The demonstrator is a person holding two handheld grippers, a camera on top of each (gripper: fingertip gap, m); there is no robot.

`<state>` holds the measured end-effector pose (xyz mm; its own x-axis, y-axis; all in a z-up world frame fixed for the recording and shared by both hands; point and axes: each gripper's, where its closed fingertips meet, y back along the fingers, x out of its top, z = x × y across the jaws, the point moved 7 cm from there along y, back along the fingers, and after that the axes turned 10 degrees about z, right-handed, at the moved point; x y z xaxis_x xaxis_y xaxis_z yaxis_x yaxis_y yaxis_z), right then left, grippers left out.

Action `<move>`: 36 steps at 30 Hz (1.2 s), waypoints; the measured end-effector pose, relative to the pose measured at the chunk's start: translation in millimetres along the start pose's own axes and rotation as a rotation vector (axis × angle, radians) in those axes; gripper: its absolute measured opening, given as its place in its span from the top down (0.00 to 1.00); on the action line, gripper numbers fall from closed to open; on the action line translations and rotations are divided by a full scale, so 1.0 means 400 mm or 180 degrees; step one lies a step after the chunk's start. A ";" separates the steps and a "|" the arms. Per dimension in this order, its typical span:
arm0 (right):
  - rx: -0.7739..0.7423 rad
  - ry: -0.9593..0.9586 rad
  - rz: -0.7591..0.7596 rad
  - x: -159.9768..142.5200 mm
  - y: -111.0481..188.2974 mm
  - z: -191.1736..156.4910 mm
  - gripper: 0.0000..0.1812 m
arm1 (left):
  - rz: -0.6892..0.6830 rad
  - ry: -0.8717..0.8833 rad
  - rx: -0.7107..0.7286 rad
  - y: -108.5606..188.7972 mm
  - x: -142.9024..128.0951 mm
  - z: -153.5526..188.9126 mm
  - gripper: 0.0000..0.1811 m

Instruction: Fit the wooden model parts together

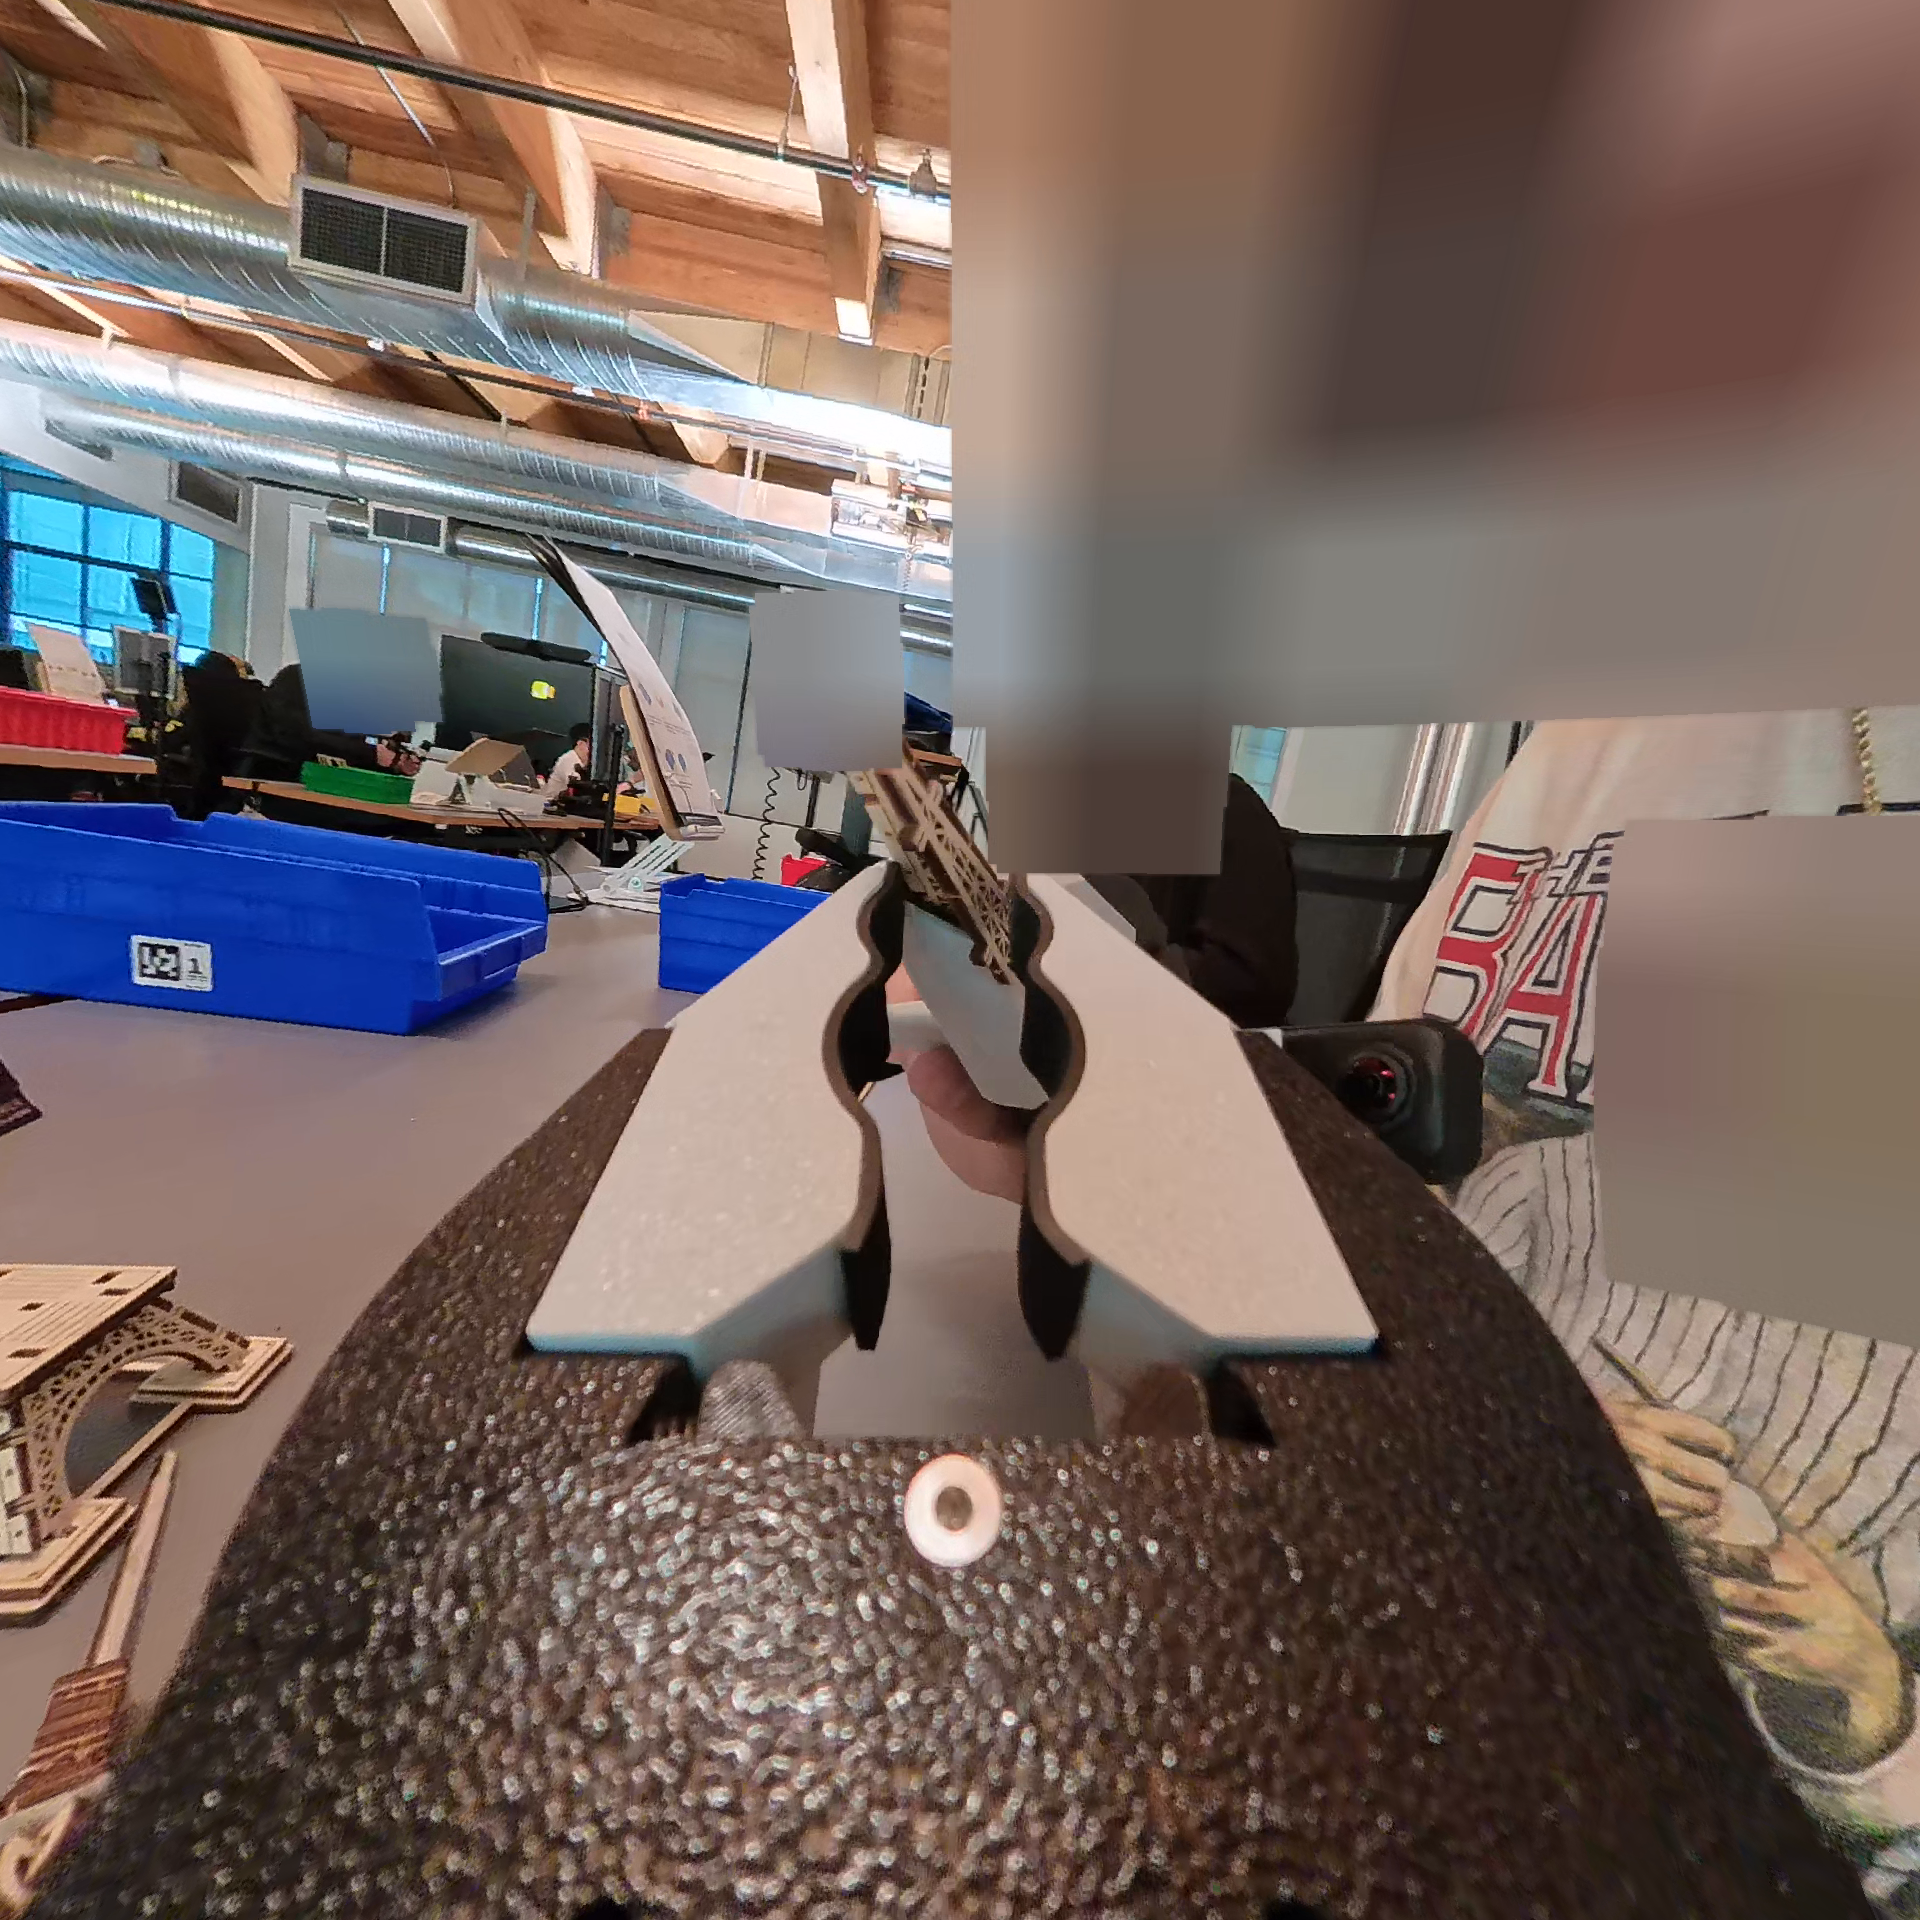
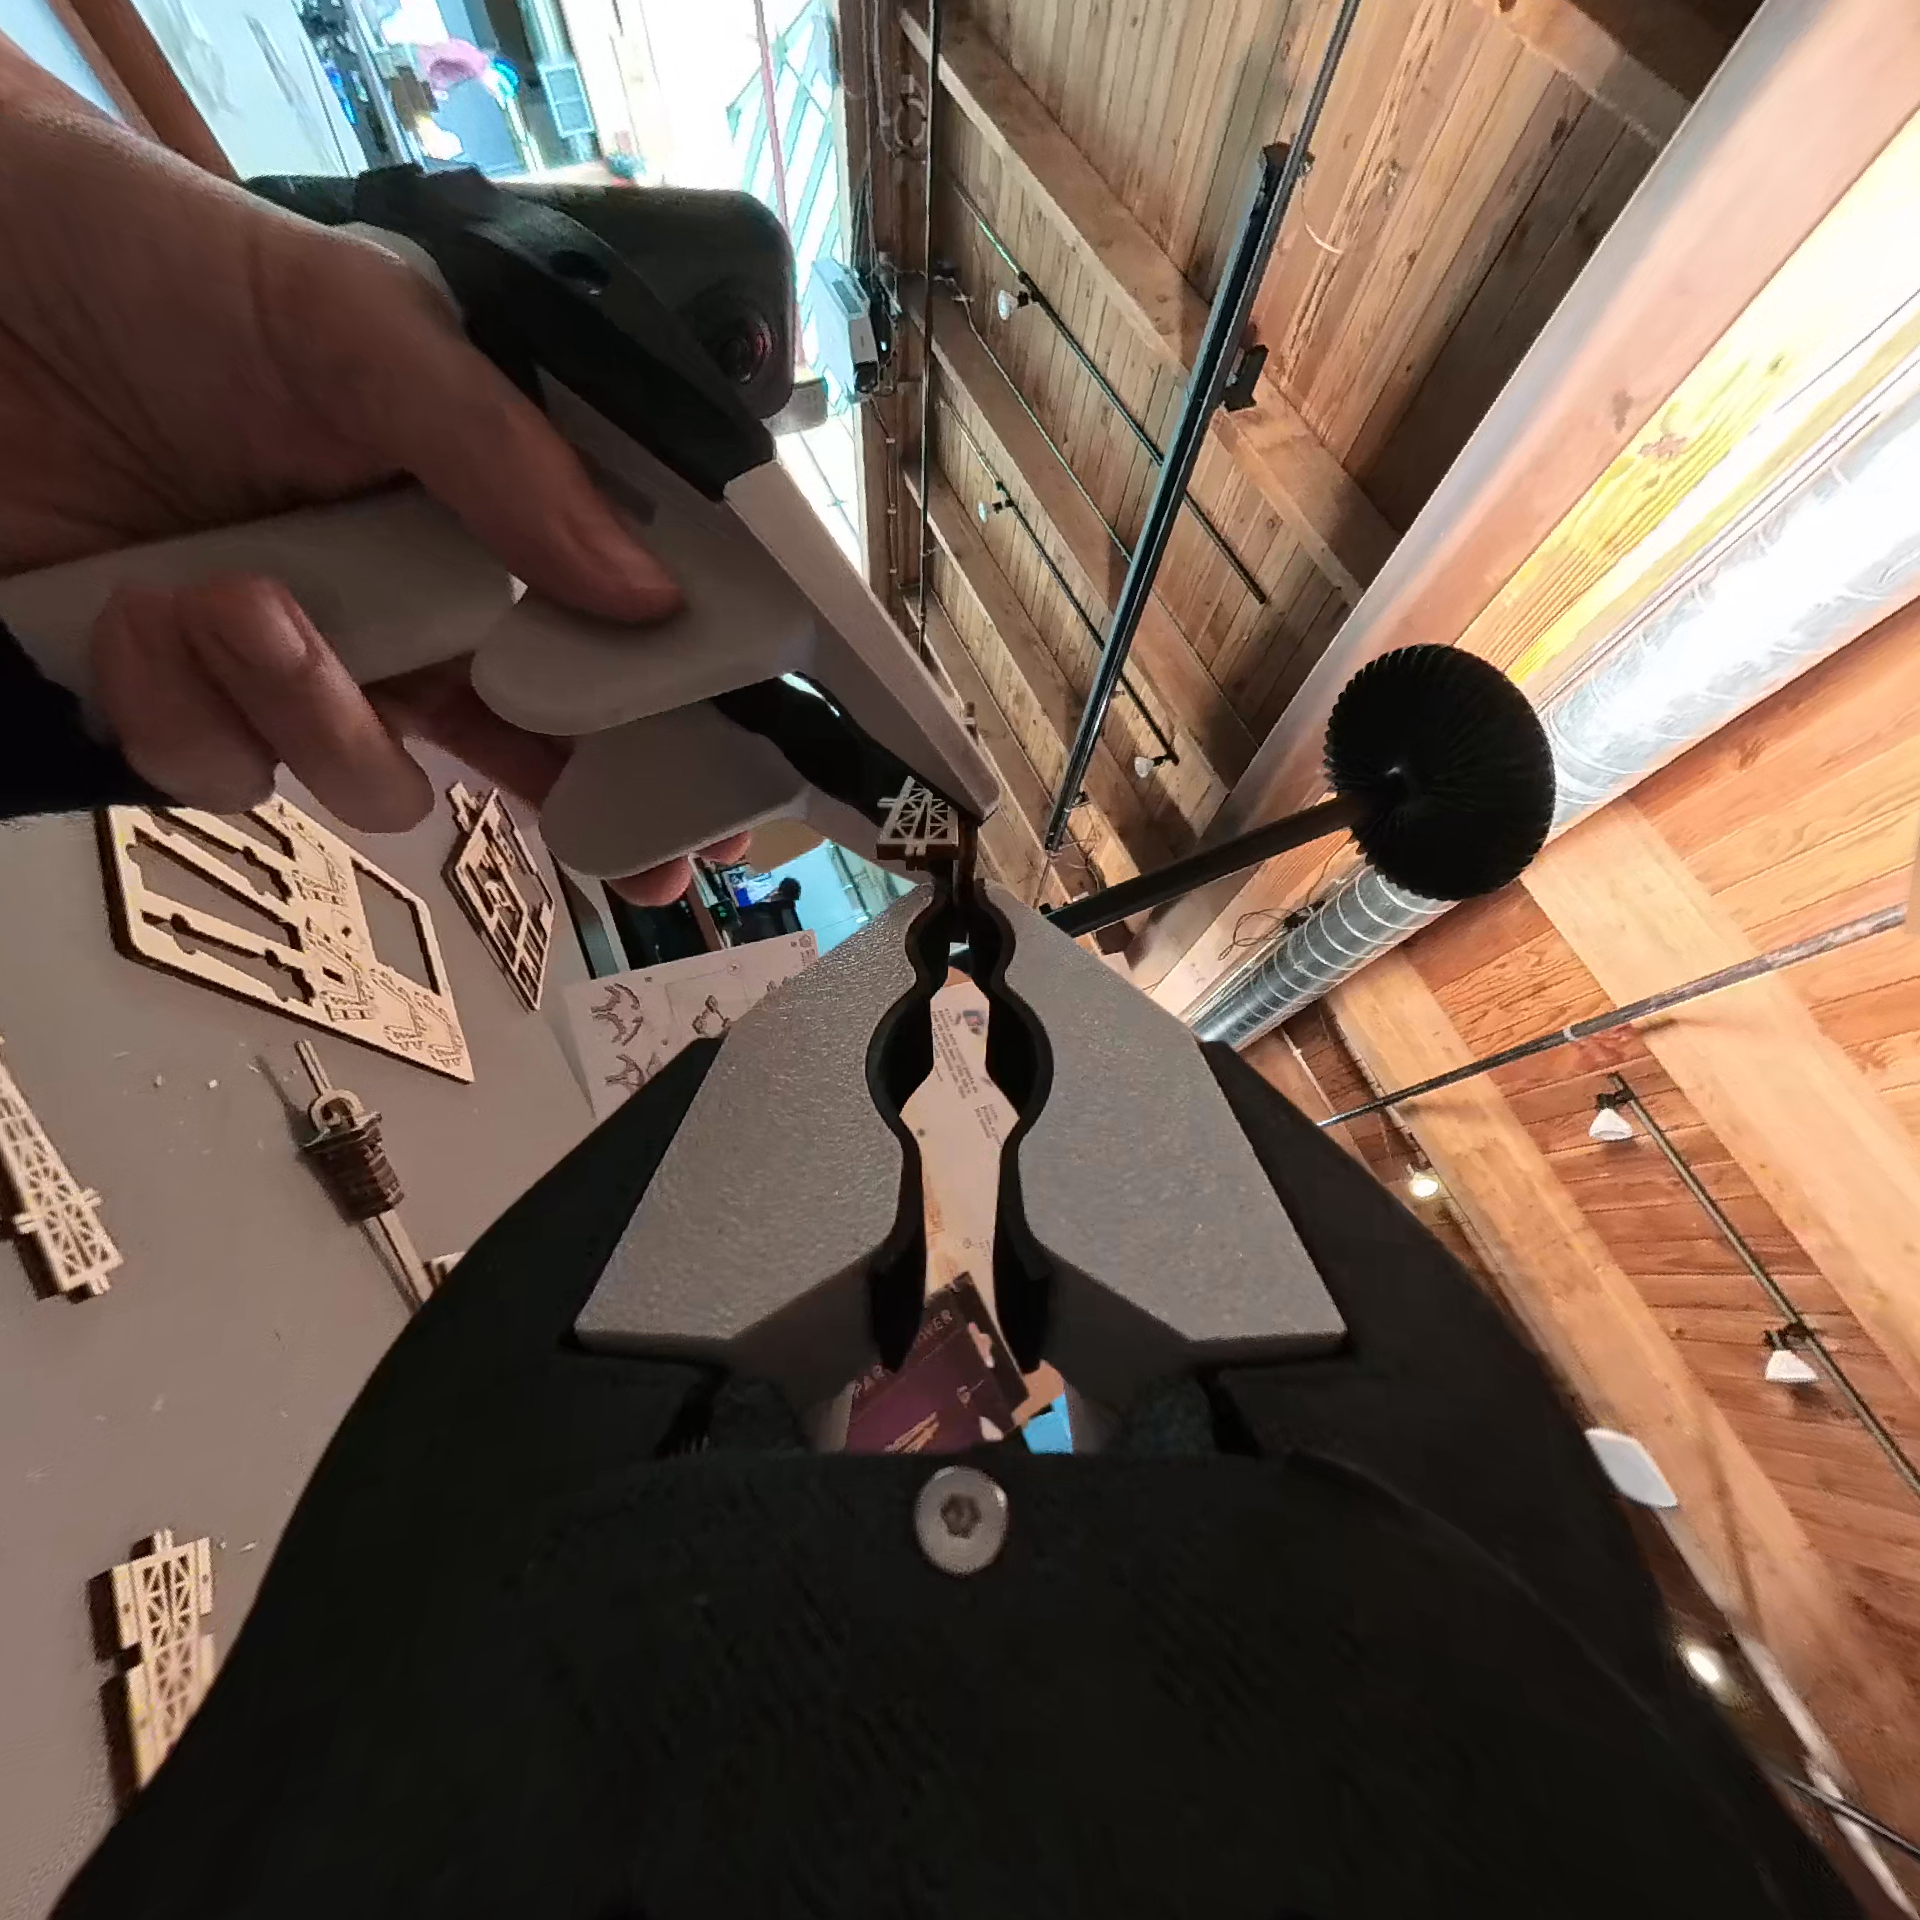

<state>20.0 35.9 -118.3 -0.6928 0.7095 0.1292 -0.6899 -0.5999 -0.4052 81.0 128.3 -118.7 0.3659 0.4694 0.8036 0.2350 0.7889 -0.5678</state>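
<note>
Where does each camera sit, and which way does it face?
Left wrist view: sits on the left gripper, faces level across the grey table toward the person's shirt; its own jaws and the right hand show.
Right wrist view: sits on the right gripper, tilts up toward the wooden ceiling; its own jaws and the left hand show.
Shared: the wooden lattice piece, where both grippers meet.

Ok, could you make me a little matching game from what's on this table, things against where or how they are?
Things:
1 blue bin
2 tower base
3 lattice piece
4 wooden sheet

States:
a held up in the air
b lying flat, holes cut out
c standing on arched legs
d plastic, farthest back

Pairs: 1-d, 2-c, 3-a, 4-b
</note>
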 end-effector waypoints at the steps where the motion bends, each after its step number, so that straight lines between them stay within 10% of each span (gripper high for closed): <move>1: -0.0002 0.0047 0.0014 0.002 0.001 0.000 1.00 | 0.0004 0.0032 -0.0026 0.000 0.000 0.001 0.90; 36: -0.0014 -0.0143 0.0045 0.005 0.000 -0.011 1.00 | -0.0140 -0.0106 -0.0044 0.012 0.003 0.009 0.89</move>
<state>19.5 39.2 -121.9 -0.7112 0.6836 0.1639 -0.6791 -0.6079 -0.4113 79.2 134.0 -119.9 0.3248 0.4474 0.8333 0.2628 0.8037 -0.5339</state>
